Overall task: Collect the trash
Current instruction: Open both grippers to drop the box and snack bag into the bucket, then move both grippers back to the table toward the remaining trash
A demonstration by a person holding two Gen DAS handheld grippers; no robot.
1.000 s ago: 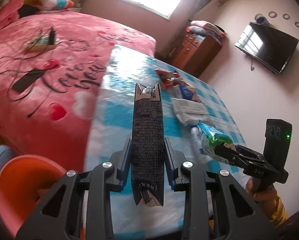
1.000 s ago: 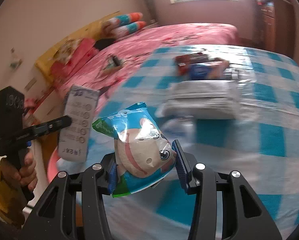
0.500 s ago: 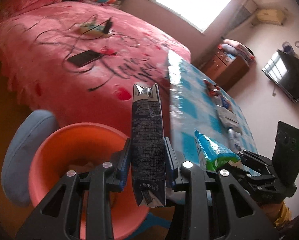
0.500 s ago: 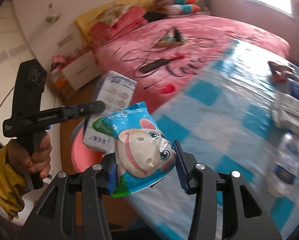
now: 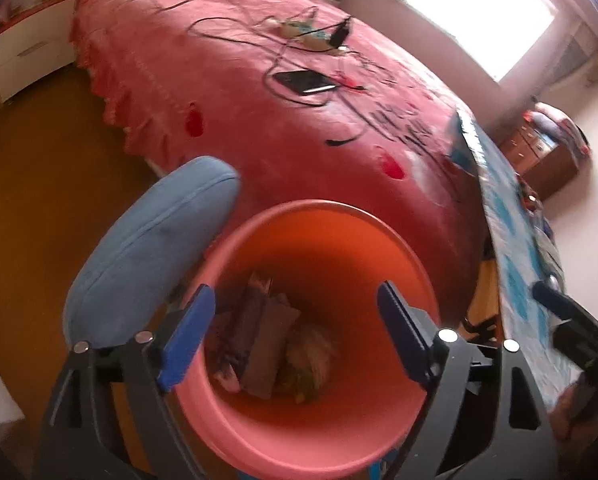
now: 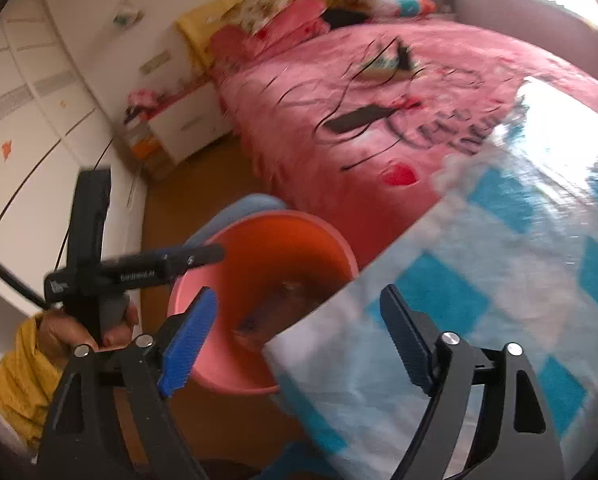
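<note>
Both claws, left claw [image 5: 295, 332] and right claw [image 6: 299, 340], are seen opening, empty, above the bin [image 5: 379, 232]; wrappers [image 5: 267, 344], seemingly, lie below.

You are viewing a pink bedspread [image 5: 259, 92] filling the upper centre, a black phone [image 5: 305, 81] lying on it; a blue cushion [image 5: 147, 248] sitting lower left.
</note>
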